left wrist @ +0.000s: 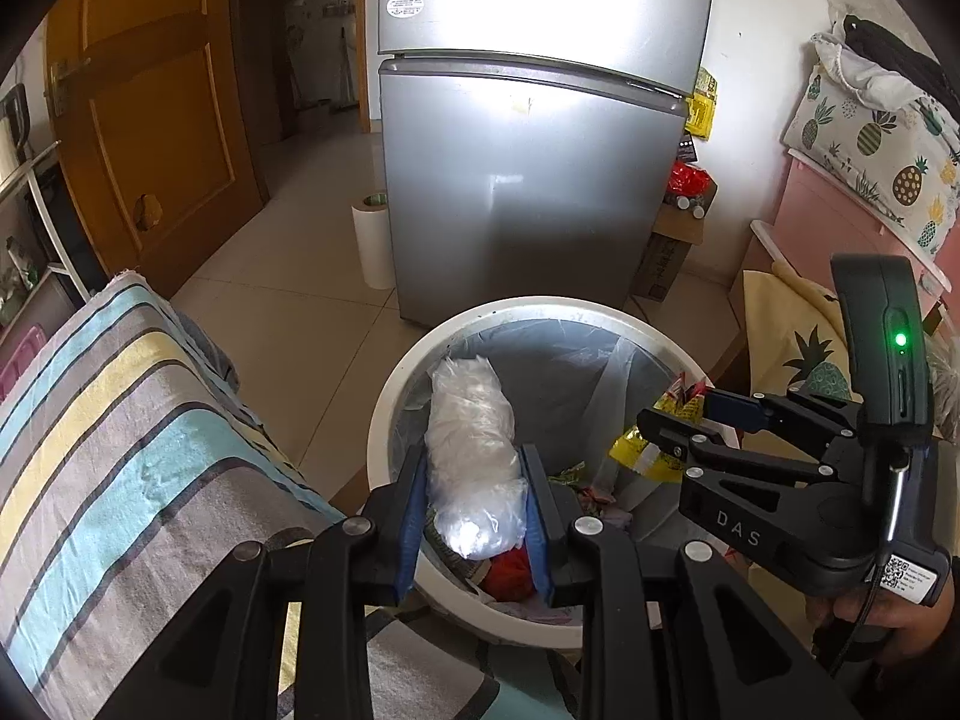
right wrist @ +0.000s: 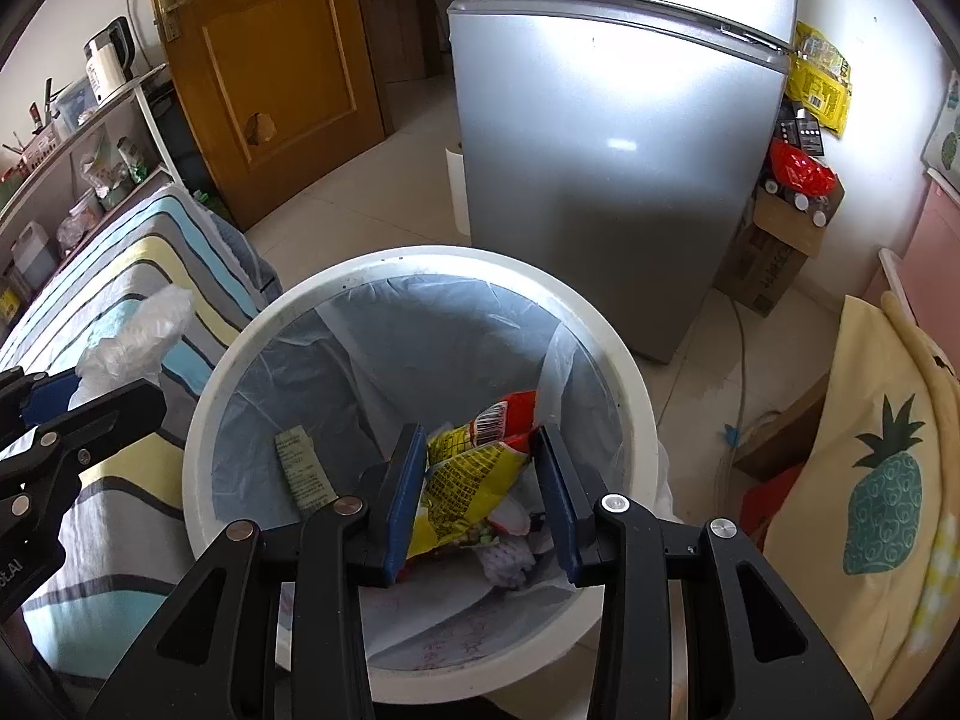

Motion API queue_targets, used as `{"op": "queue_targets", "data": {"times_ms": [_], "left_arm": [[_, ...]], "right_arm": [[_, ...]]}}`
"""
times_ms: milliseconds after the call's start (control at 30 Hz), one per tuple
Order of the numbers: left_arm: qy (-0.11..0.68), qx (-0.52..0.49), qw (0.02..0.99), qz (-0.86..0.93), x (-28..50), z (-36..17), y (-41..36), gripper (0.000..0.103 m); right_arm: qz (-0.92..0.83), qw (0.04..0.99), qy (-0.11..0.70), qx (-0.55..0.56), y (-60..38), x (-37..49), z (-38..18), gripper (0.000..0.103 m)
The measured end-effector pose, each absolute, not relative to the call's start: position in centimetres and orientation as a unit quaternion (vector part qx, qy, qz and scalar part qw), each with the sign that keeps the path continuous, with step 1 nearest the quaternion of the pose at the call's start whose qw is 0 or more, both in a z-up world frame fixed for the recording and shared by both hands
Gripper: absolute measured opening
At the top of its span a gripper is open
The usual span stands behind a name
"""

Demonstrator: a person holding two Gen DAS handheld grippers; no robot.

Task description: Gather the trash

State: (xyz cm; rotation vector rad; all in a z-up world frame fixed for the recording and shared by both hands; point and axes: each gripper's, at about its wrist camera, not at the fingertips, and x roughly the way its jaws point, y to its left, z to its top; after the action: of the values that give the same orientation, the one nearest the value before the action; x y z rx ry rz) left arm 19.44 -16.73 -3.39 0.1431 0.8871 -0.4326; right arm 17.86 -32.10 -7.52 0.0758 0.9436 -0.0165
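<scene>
A round white trash bin (left wrist: 414, 354) with a clear liner stands on the floor and shows in the right wrist view (right wrist: 624, 372) too. My left gripper (left wrist: 474, 516) is shut on a crumpled clear plastic bag (left wrist: 471, 450) above the bin's near rim; the bag also shows at the left (right wrist: 138, 330). My right gripper (right wrist: 477, 492) is shut on a yellow and red snack wrapper (right wrist: 474, 468) over the bin's mouth. The wrapper (left wrist: 654, 444) and right gripper (left wrist: 678, 426) show in the left wrist view. Loose trash lies in the bin's bottom.
A striped bed cover (left wrist: 120, 432) lies left of the bin. A silver fridge (left wrist: 528, 180) stands behind it, with a paper roll (left wrist: 375, 240) and a cardboard box (right wrist: 780, 240) beside it. A wooden door (right wrist: 264, 60) and shelves (right wrist: 78, 168) are at left, pineapple fabric (right wrist: 882, 480) at right.
</scene>
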Motion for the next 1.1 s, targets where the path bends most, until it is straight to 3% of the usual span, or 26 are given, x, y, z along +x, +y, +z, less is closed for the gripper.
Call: {"op": "queue_targets", "data": {"times_ms": [33, 100, 167, 200, 1100], "left_arm": [[0.427, 0.070, 0.878, -0.207, 19.5, -3.5, -16.8, 0.032], [0.427, 0.071, 0.878, -0.205, 19.7, -3.6, -16.7, 0.037], [0.427, 0.068, 0.879, -0.202, 19.7, -3.6, -16.6, 0.049], [0.427, 0.066, 0.879, -0.200, 19.8, -3.6, -16.5, 0.050], [0.331, 0.040, 0.930, -0.157, 10.1, 1.4, -12.7, 0.052]], "right_arm": [[-0.008, 0.889, 0.456, 0.038, -32.2, 17.9, -7.6, 0.040], [-0.011, 0.890, 0.454, 0.043, -32.4, 17.9, -7.6, 0.052], [-0.011, 0.892, 0.450, 0.048, -32.5, 17.8, -7.4, 0.056], [-0.012, 0.893, 0.448, 0.048, -32.6, 17.7, -7.3, 0.056], [-0.050, 0.947, 0.310, 0.072, -29.4, 5.3, -0.1, 0.056]]}}
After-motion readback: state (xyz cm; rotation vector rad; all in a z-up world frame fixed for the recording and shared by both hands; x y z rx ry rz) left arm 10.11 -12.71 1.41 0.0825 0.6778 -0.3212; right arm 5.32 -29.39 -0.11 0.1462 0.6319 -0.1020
